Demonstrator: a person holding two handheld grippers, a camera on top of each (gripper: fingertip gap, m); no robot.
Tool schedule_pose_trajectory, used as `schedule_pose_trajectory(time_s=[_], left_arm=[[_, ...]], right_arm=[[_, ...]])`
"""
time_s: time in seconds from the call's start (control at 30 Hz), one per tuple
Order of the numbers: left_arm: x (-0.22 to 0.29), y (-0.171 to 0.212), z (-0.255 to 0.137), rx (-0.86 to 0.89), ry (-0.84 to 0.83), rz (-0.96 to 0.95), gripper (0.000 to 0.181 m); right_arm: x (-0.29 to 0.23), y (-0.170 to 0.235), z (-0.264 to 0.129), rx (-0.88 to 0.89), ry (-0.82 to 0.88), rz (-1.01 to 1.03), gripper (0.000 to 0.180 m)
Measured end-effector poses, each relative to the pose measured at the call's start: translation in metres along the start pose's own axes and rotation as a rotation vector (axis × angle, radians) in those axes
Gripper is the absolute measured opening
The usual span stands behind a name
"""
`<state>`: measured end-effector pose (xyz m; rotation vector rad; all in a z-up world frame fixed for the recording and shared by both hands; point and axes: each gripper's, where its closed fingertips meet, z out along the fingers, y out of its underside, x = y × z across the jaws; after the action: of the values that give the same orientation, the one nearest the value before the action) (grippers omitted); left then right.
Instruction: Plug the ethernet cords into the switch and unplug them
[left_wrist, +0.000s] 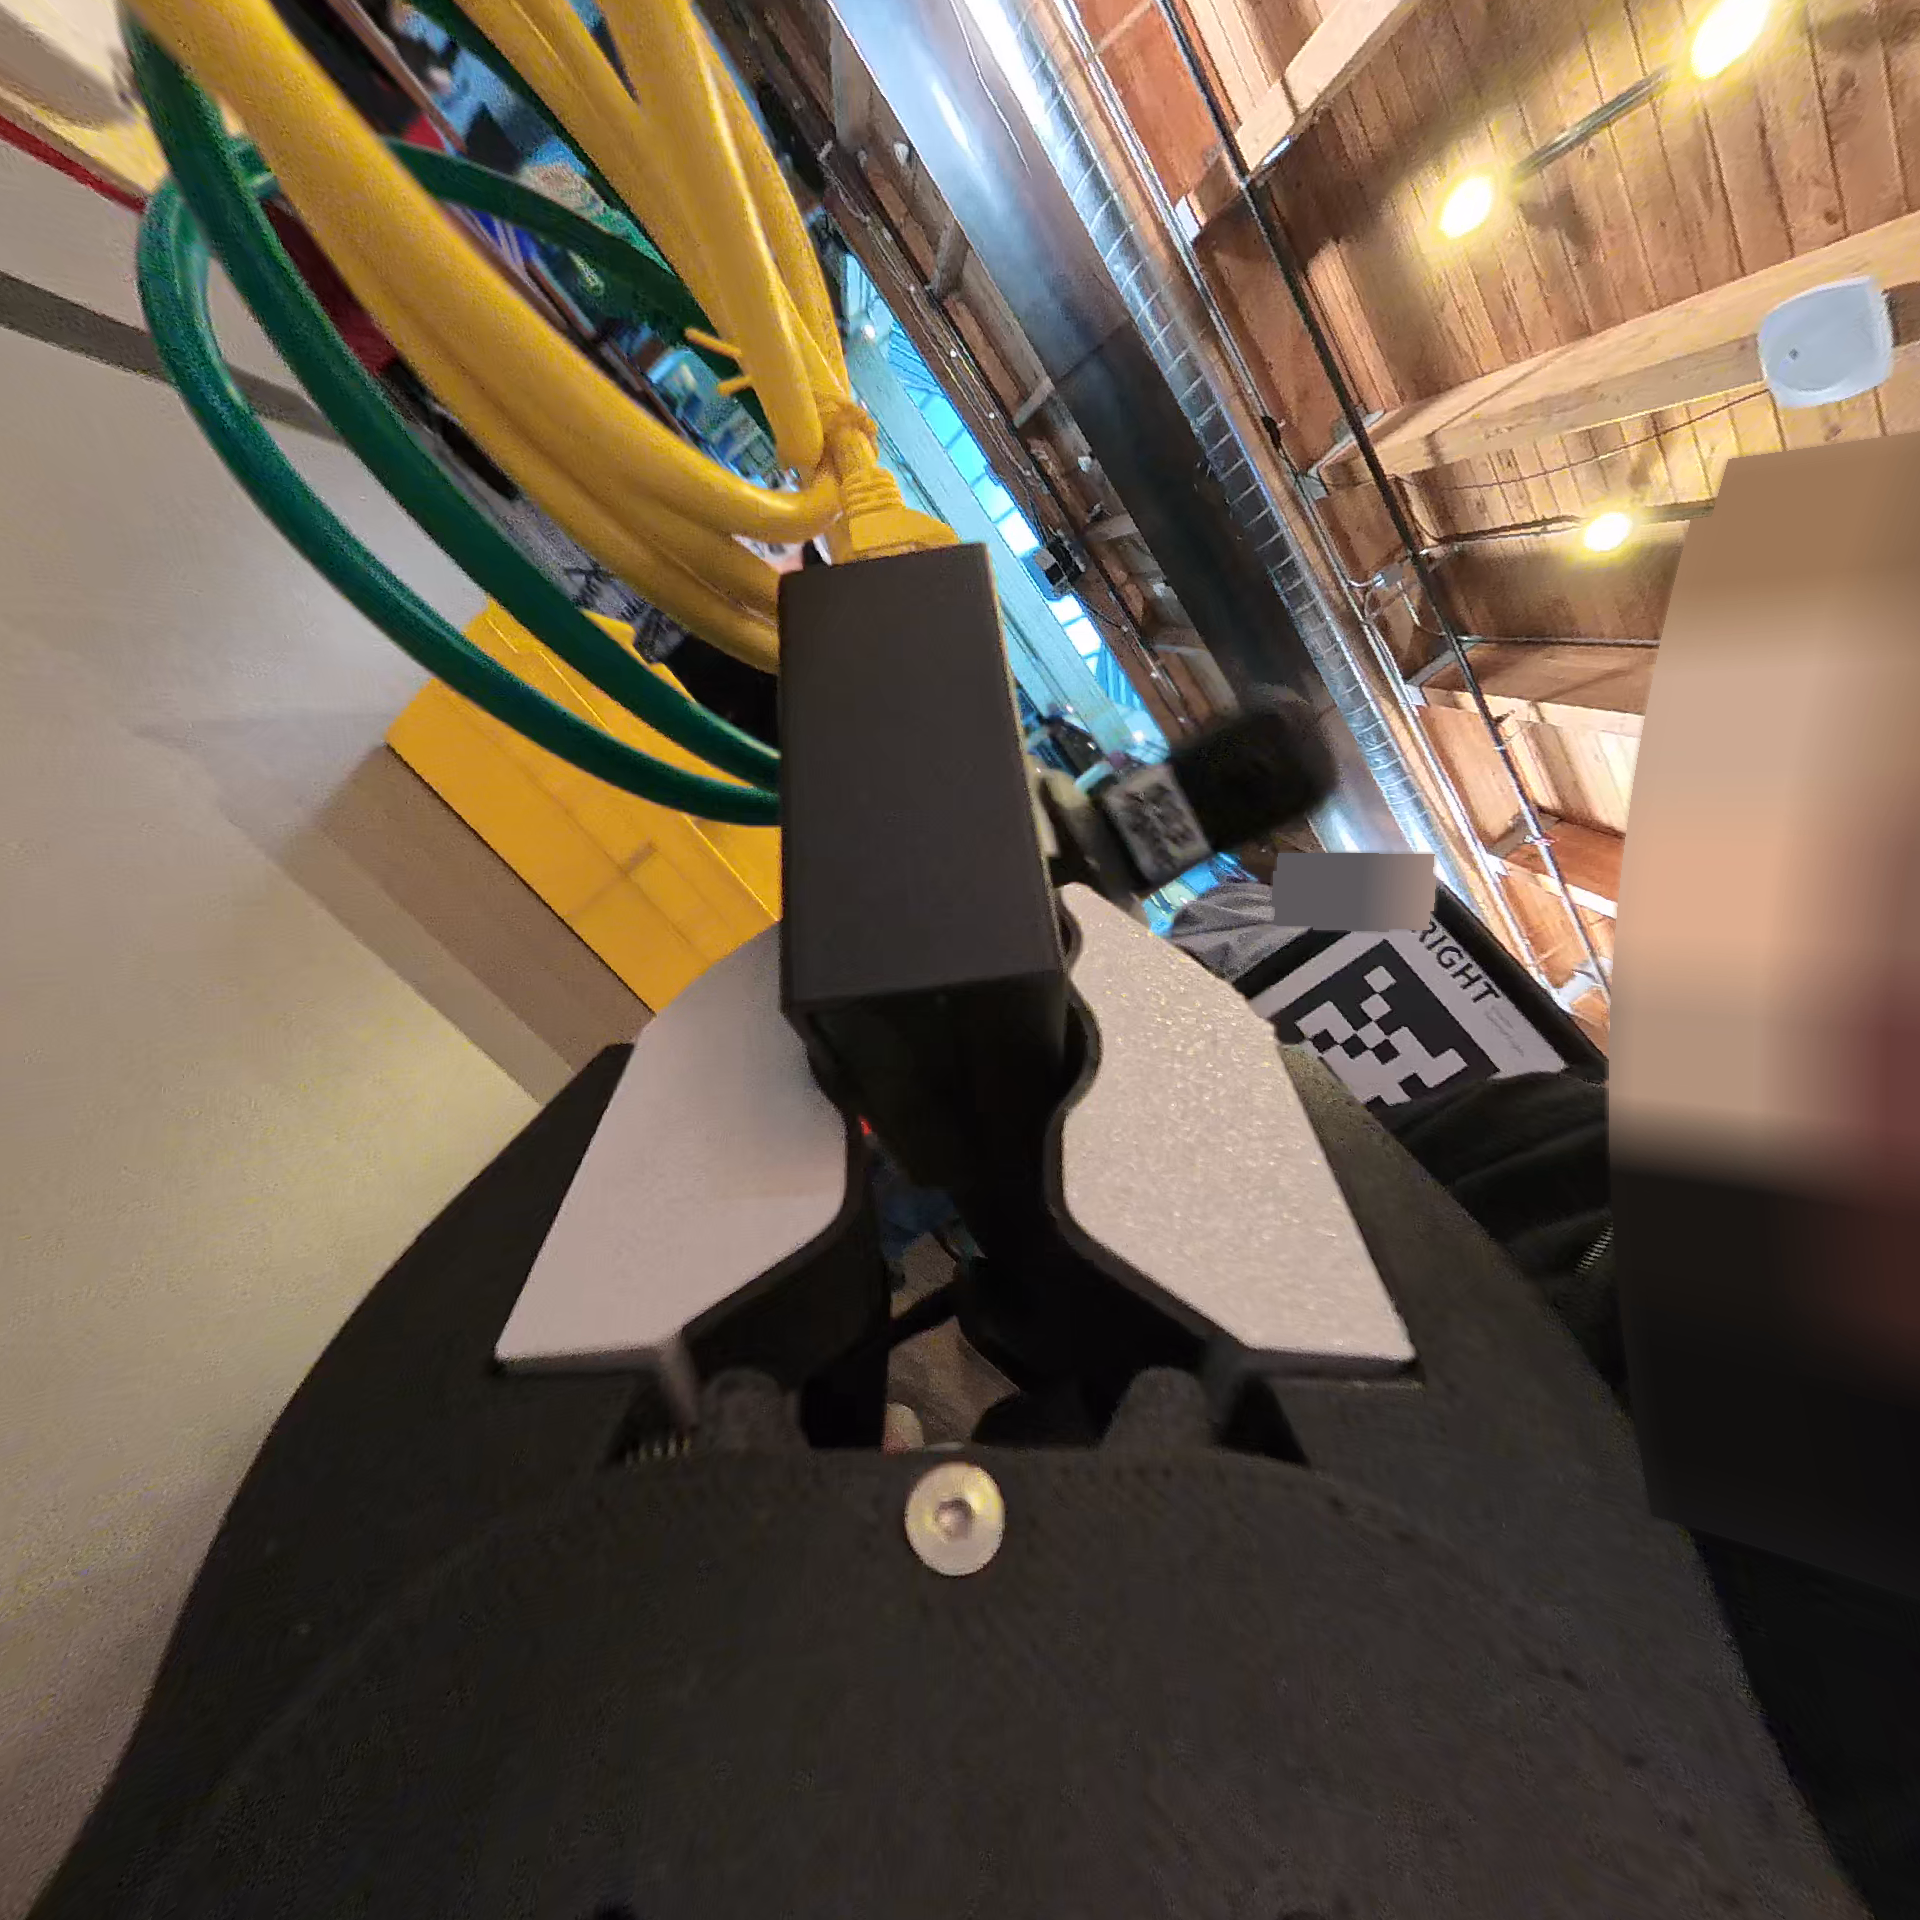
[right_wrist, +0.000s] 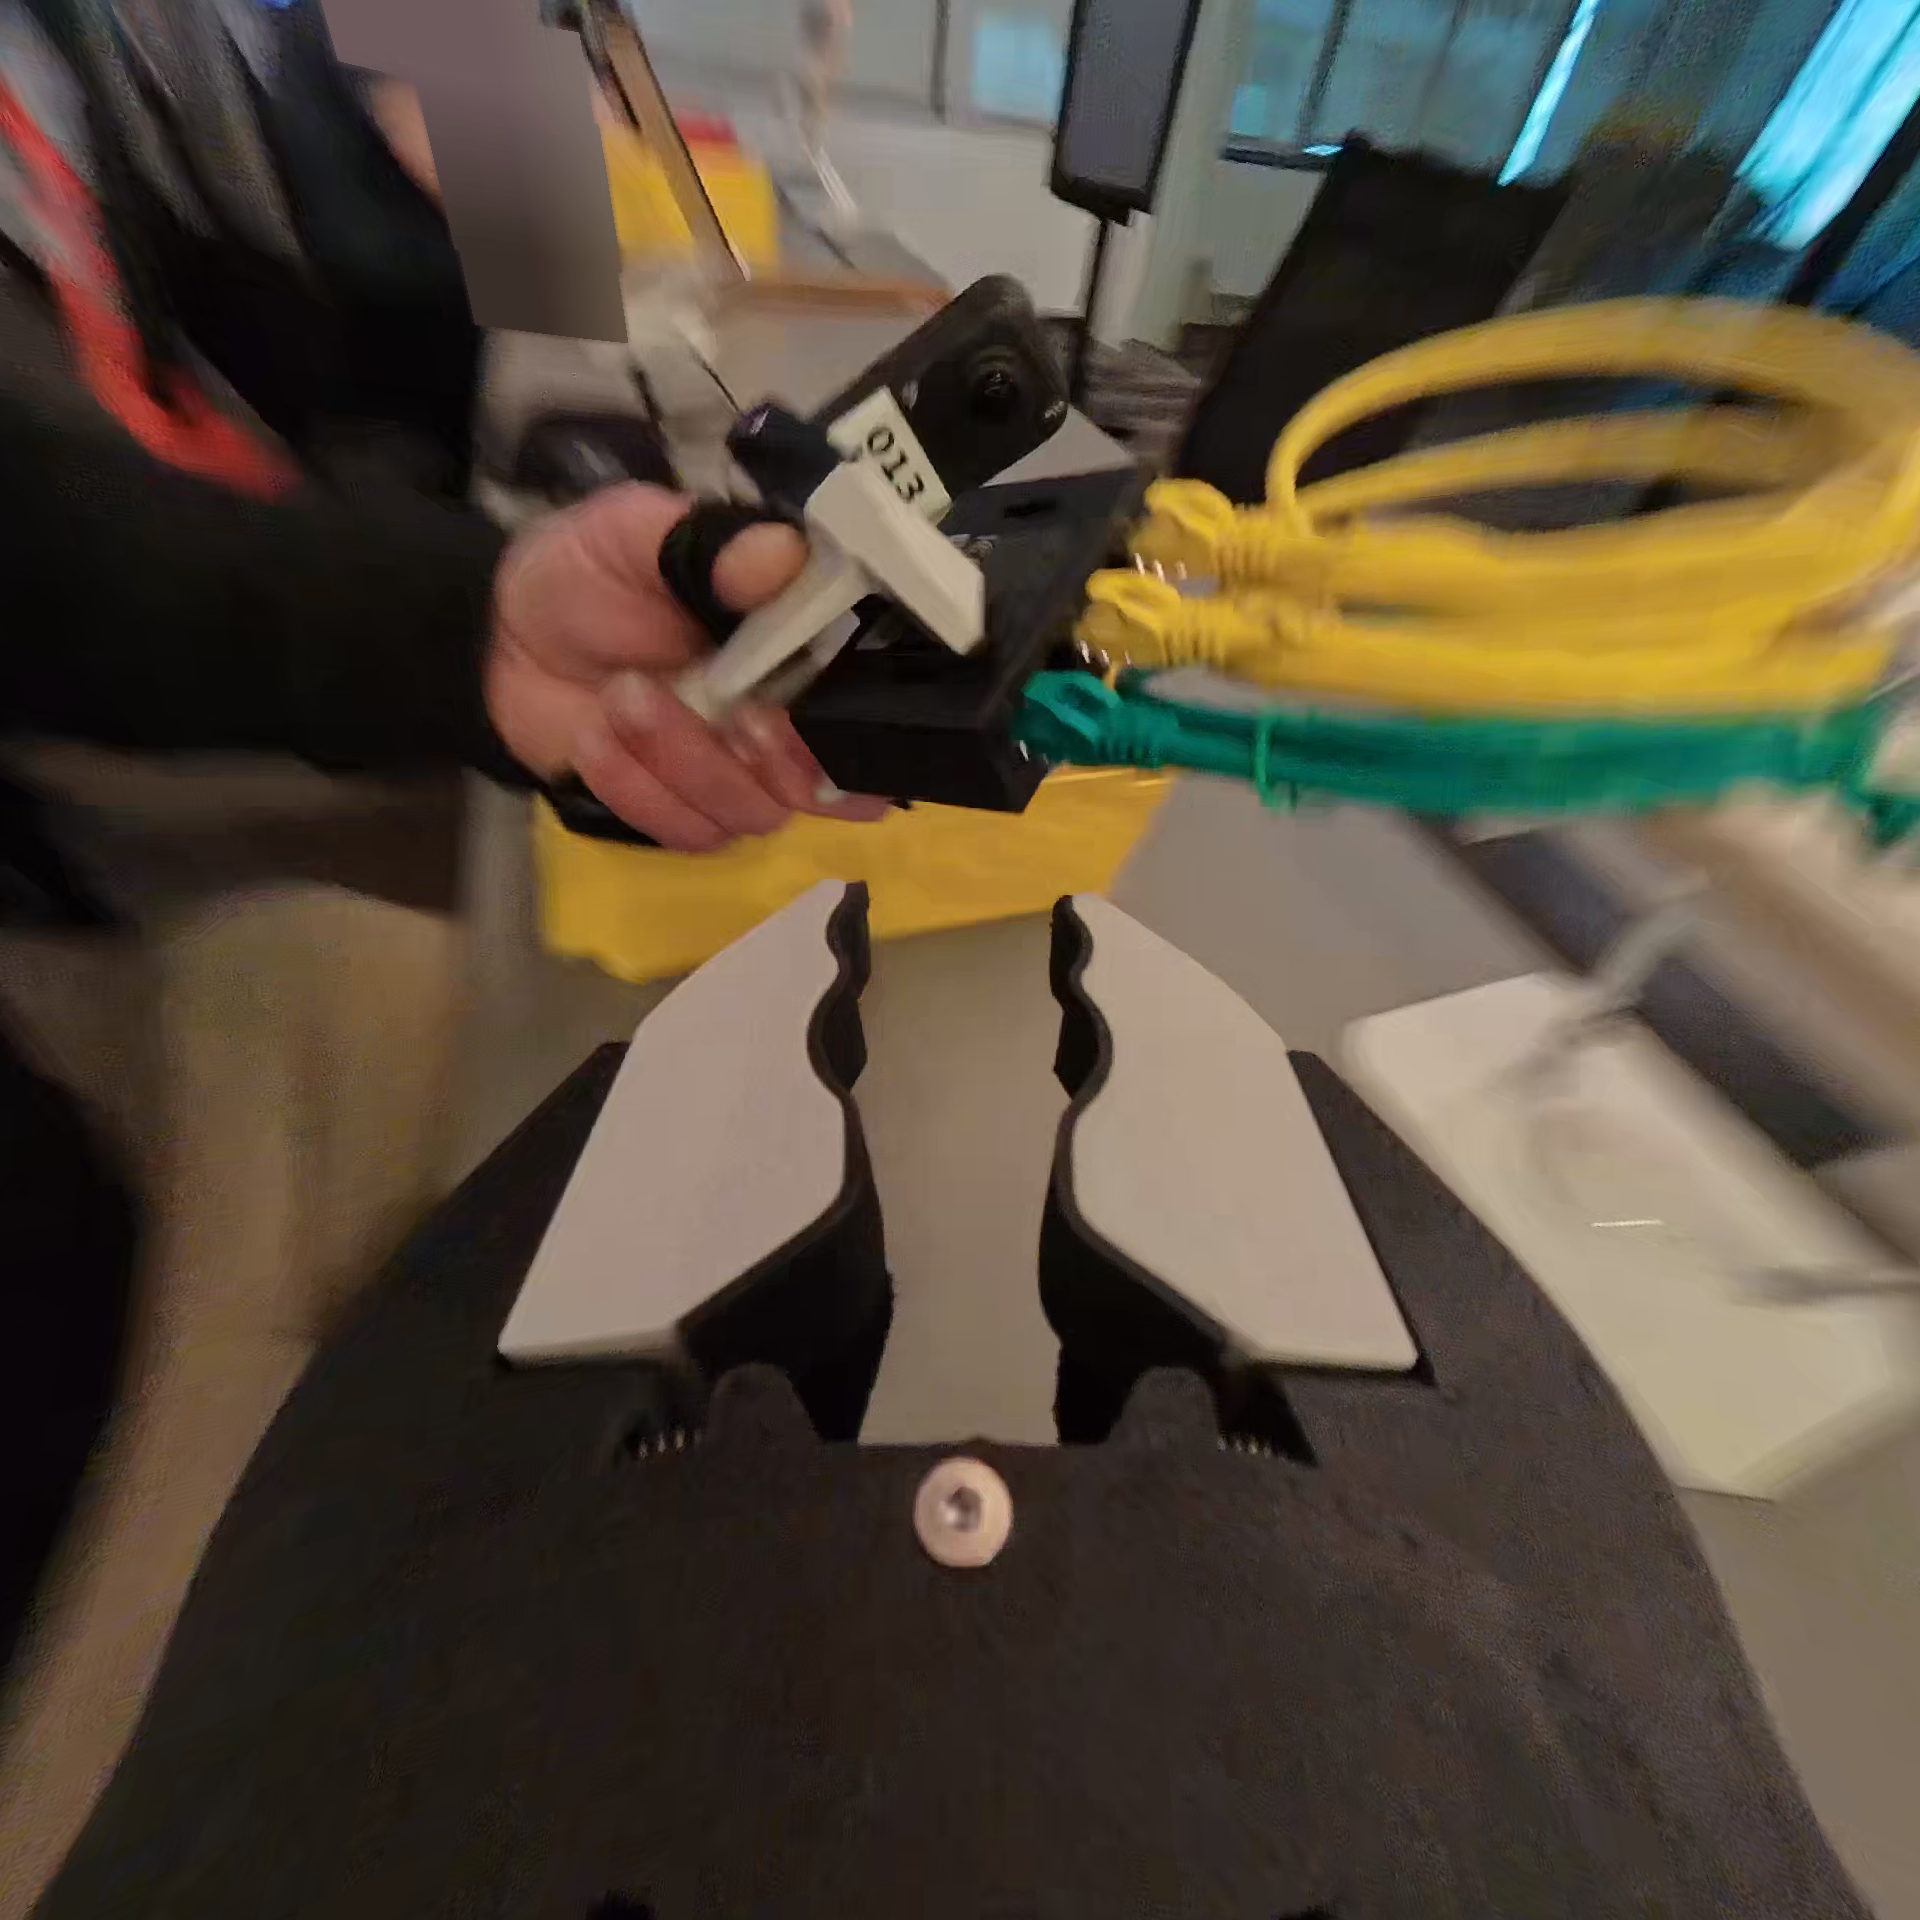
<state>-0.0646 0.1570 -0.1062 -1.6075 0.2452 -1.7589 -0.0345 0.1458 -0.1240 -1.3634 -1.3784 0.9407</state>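
Observation:
My left gripper (left_wrist: 925, 935) is shut on a black switch (left_wrist: 904, 779) and holds it up in the air. Coiled yellow ethernet cords (left_wrist: 499, 343) and a green cord (left_wrist: 343, 499) run from the switch. In the right wrist view a hand (right_wrist: 613, 644) holds that left gripper (right_wrist: 997, 613) with the switch (right_wrist: 925, 738) in it. Two yellow cords (right_wrist: 1455, 613) and the green cord (right_wrist: 1455, 758) are plugged into its right face. My right gripper (right_wrist: 956, 935) is open and empty, just below the switch and apart from it.
A yellow bin (right_wrist: 831, 894) stands on the pale floor under the switch; it also shows in the left wrist view (left_wrist: 582, 810). A white flat object (right_wrist: 1610, 1195) lies to the right. The right gripper's marker plate (left_wrist: 1403, 1029) shows right of the switch.

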Motion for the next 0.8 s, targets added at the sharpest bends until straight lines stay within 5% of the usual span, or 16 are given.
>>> schedule_pose_trajectory(time_s=[0.17, 0.33, 0.43, 0.57, 0.8], left_arm=[[-0.003, 0.013, 0.004, -0.058, 0.022, -0.119, 0.031], [0.002, 0.028, 0.01, -0.131, 0.04, -0.169, 0.032], [0.004, 0.034, 0.014, -0.152, 0.043, -0.19, 0.032], [0.002, 0.042, 0.02, -0.169, 0.048, -0.237, 0.032], [0.002, 0.053, 0.026, -0.182, 0.072, -0.289, 0.032]], right_arm=[[0.002, -0.018, -0.005, -0.164, 0.397, -0.815, 0.042], [0.006, 0.006, 0.003, -0.364, 0.483, -1.218, 0.044], [0.009, 0.004, 0.002, -0.369, 0.513, -1.374, 0.041], [0.005, 0.001, -0.001, -0.382, 0.46, -1.491, 0.016], [-0.003, 0.01, -0.004, -0.42, 0.385, -1.601, 0.015]])
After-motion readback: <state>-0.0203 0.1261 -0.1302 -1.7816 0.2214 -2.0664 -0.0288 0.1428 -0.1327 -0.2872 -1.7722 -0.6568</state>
